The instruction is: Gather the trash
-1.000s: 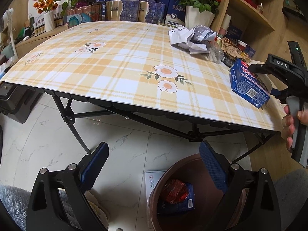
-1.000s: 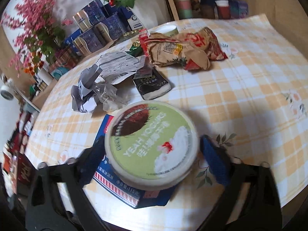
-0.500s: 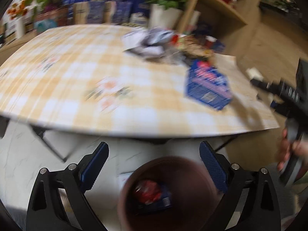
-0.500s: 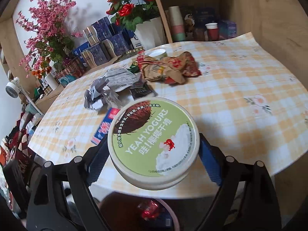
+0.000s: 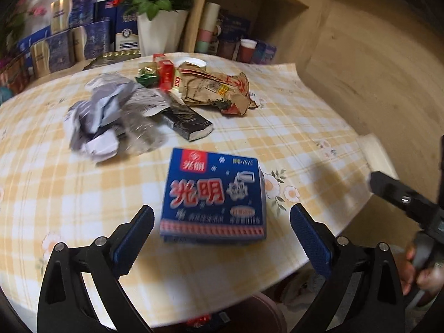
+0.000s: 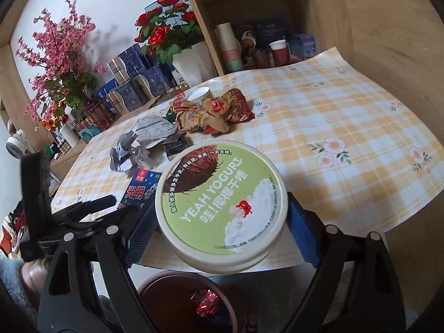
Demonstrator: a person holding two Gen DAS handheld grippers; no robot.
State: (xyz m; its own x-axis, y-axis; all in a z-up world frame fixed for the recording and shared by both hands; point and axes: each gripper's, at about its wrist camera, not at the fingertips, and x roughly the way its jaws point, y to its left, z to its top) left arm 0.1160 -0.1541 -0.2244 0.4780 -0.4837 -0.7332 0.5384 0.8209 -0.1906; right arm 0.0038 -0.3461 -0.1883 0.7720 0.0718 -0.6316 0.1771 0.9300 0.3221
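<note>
Wooden shelves [image 6: 263,5] and a wooden wall stand behind a big table [image 5: 291,127] with a yellow checked cloth with little flowers on it. Red roses in a white pot [image 6: 191,58] and pink flowers [image 6: 55,63] sit at the back, next to shiny blue and gold boxes [image 5: 63,47].

Under the near edge of the table is a round brown bin [image 6: 166,299]. It has a red shiny wrapper [image 6: 206,301] inside.

Trash lies in a heap near the back of the table: a crumpled brown paper bag [image 5: 216,88], scrunched grey paper [image 5: 102,111] and a small black pack [image 5: 188,122] beside it.

Closer in, a blue box [image 5: 213,197] with red letters lies flat on the cloth. The left gripper [image 5: 222,227] hovers right over its near end, fingers spread wide, with the box between them but not touched.

The right gripper [image 6: 220,222] is pinching a round yogurt tub [image 6: 222,202] with a green lid. The blue pads press on both sides of the tub. It hangs above the table edge, and the bin is just below it.
</note>
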